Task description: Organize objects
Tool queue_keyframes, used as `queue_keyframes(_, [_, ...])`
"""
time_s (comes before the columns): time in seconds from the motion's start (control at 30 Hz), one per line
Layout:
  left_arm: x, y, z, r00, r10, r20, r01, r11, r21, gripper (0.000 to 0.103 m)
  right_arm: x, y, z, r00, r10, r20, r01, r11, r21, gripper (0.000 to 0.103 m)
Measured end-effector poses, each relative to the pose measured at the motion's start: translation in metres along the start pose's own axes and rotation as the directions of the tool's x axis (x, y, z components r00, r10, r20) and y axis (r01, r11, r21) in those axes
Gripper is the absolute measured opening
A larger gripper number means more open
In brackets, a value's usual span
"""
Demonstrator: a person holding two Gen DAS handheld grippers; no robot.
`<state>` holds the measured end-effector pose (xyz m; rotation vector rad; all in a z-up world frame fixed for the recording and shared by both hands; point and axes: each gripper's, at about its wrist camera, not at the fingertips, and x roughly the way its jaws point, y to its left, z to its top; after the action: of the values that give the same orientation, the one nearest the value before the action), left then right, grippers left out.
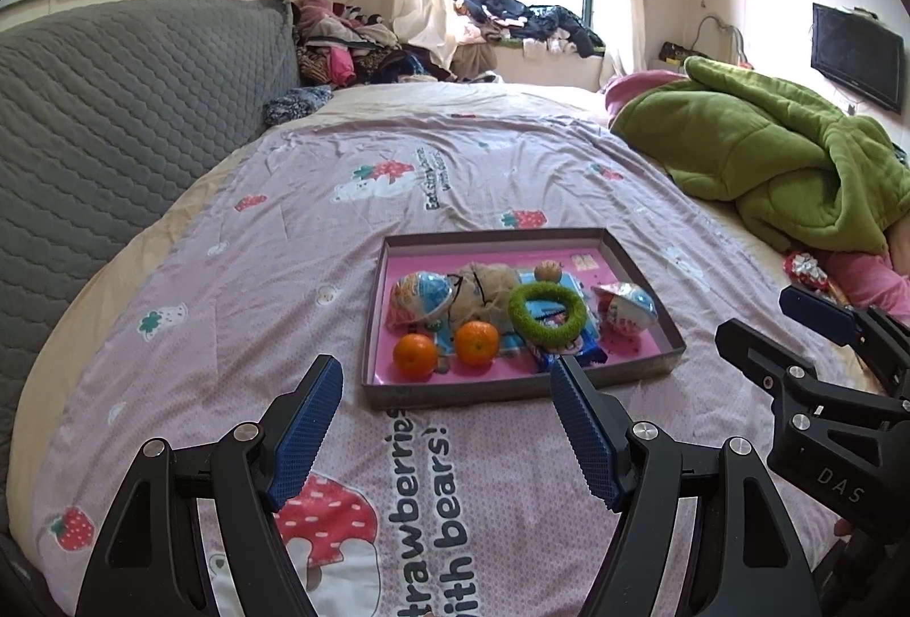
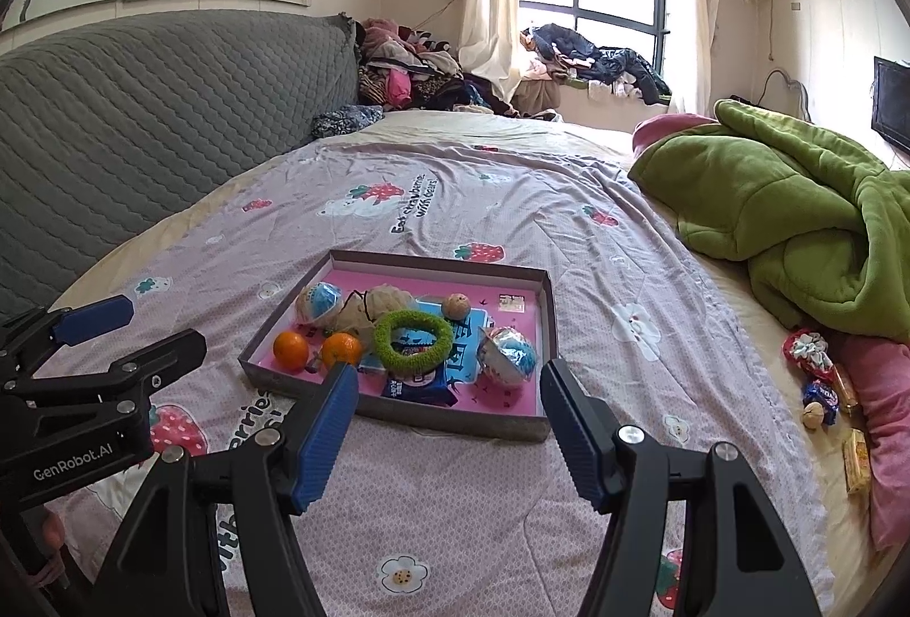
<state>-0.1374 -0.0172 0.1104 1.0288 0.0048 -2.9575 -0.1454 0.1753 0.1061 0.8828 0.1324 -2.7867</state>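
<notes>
A shallow grey box with a pink floor point(image 1: 648, 270) point(image 2: 547, 315) lies on the bed. In it are two oranges point(image 1: 415, 356) point(image 2: 290, 349), a green fuzzy ring point(image 1: 546, 313) point(image 2: 413, 338), two egg-shaped toy packs point(image 1: 424, 297) point(image 2: 506, 355), a beige pouf point(image 1: 483, 293), a walnut point(image 1: 547, 270) point(image 2: 456, 305) and a blue snack packet point(image 2: 418, 386). My left gripper point(image 1: 446, 384) is open and empty, just in front of the box's near edge. My right gripper point(image 2: 449, 386) is open and empty, over the box's near edge; it also shows in the left wrist view point(image 1: 779, 315).
The bed has a pink strawberry-print quilt point(image 1: 284, 230). A green blanket point(image 2: 796, 219) is heaped at the right. Loose candies and a walnut point(image 2: 819, 389) lie by a pink cloth at the right edge. A grey headboard point(image 2: 142, 105) stands at the left. Clothes are piled by the window.
</notes>
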Motion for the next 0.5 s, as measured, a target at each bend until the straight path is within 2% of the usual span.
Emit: queue_keyframes(0.5, [0.010, -0.003, -0.016, 0.999, 0.003, -0.051, -0.002, 1.000, 0.016, 0.077, 0.011, 0.001, -0.018, 0.999, -0.003, -0.043, 0.002, 1.000, -0.004, 0.066])
